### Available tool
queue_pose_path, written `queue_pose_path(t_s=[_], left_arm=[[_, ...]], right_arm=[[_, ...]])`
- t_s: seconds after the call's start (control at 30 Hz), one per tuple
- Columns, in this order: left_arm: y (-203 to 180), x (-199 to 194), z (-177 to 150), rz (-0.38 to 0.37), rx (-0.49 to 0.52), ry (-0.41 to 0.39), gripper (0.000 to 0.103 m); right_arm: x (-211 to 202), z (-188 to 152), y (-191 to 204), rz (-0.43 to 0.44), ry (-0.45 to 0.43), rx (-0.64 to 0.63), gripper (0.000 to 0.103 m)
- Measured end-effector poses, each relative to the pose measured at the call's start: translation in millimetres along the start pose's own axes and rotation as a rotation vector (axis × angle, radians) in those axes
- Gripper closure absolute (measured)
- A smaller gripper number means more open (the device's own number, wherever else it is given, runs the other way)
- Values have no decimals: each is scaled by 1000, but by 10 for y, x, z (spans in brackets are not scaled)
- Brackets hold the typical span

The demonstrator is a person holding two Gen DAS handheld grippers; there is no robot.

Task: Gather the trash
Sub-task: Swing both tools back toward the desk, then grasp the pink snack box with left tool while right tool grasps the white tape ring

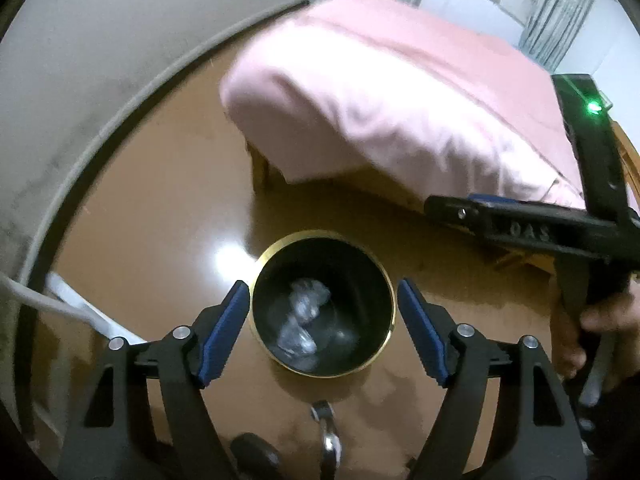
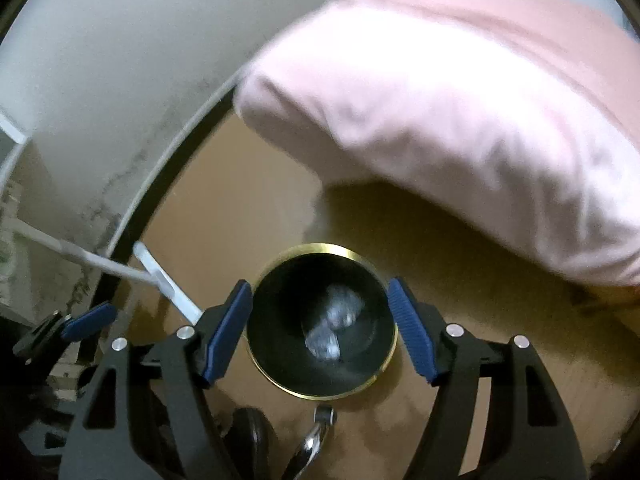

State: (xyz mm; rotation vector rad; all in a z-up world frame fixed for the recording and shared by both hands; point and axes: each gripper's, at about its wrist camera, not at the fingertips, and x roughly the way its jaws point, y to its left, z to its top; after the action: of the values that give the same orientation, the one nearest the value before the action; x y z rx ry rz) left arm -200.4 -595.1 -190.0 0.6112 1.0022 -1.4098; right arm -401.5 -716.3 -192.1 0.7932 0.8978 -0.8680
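A round black trash bin (image 1: 322, 312) with a thin brass-coloured rim is seen from above, standing on a glossy brown wooden floor (image 1: 160, 216) that carries a bright glare just left of the bin. Crumpled clear plastic trash (image 1: 304, 316) lies inside it, at the bottom. The left claw (image 1: 323, 328) is held above the bin with its ribbed blue pads wide apart and nothing between them; the right claw (image 2: 320, 326) is likewise spread and empty over the same bin (image 2: 322, 322), the trash (image 2: 334, 328) visible between its fingers. In the left view, the right tool is seen at the right edge, gripped by a hand (image 1: 600, 320), a green light glowing on it. A bed (image 1: 400, 92) draped in soft, wrinkled pink cloth fills the far right, on pale wooden legs. A grey wall (image 1: 100, 60) with dark smudges curves along the left, a white cable (image 2: 100, 264) running near its base. Striped curtains (image 1: 556, 20) hang at the far end.
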Motion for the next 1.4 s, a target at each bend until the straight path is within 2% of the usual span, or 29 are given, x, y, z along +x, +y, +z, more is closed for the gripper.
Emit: queue_pose_path(t_s=[0.13, 0.2, 0.27, 0.33, 0.4, 0.43, 0.5, 0.53, 0.6, 0.63, 0.67, 0.73, 0.83, 1.0, 1.17, 1.2, 1.23, 1.3, 1.4], left_arm=[[4, -1013, -41, 70, 39, -114, 17], [106, -1498, -140, 119, 34, -165, 14], [334, -2036, -337, 180, -1, -227, 13], [678, -2556, -619, 269, -71, -282, 13], [965, -2907, -860, 346, -138, -312, 13], [1206, -3183, -1098, 408, -194, -331, 13], [1484, -3481, -1404, 486, -263, -340, 13], [1711, -3716, -1682, 555, -325, -342, 13], [1960, -3979, -2012, 626, -395, -337, 13], [2150, -4172, -2292, 693, -461, -329, 13], [2254, -4291, -2474, 727, -503, -327, 13], [2440, -4504, -2840, 768, -585, -320, 13], [2667, -4732, -3322, 821, -703, -310, 13], [2873, -4856, -3787, 820, -803, -317, 13], [2961, -4837, -3816, 823, -818, -317, 13], [3025, -4793, -3784, 824, -816, -314, 13], [3070, -4773, -3761, 827, -813, -310, 13], [3163, -4740, -3721, 853, -811, -293, 13], [3370, -4675, -3576, 859, -805, -277, 13]], right_arm=[[-681, 187, 474, 32, -133, -99, 27], [-899, 196, 774, 64, -166, -167, 26], [-1073, 133, 1280, 117, -184, -275, 26], [-1153, 16, 1785, 182, -178, -376, 26], [-1195, -151, 2414, 252, -162, -500, 26], [-1202, -224, 2647, 273, -155, -543, 26], [-1224, -455, 3280, 335, -136, -670, 26], [-1234, -553, 3497, 357, -129, -710, 26], [-1252, -818, 4056, 417, -103, -817, 26], [-1260, -915, 4232, 435, -93, -850, 26], [-1265, -1052, 4469, 460, -81, -894, 26], [-1264, -1313, 4877, 492, -60, -970, 26], [-1284, -1668, 5290, 514, -36, -1033, 26], [-1188, -1935, 5748, 480, -31, -1091, 26], [-1145, -2065, 5896, 436, -51, -1113, 31], [-1126, -2058, 5923, 435, -50, -1110, 35], [-1114, -2044, 5926, 441, -46, -1106, 46], [-1122, -2019, 5920, 450, -45, -1096, 60], [-1151, -1995, 5837, 441, -60, -1098, 61]])
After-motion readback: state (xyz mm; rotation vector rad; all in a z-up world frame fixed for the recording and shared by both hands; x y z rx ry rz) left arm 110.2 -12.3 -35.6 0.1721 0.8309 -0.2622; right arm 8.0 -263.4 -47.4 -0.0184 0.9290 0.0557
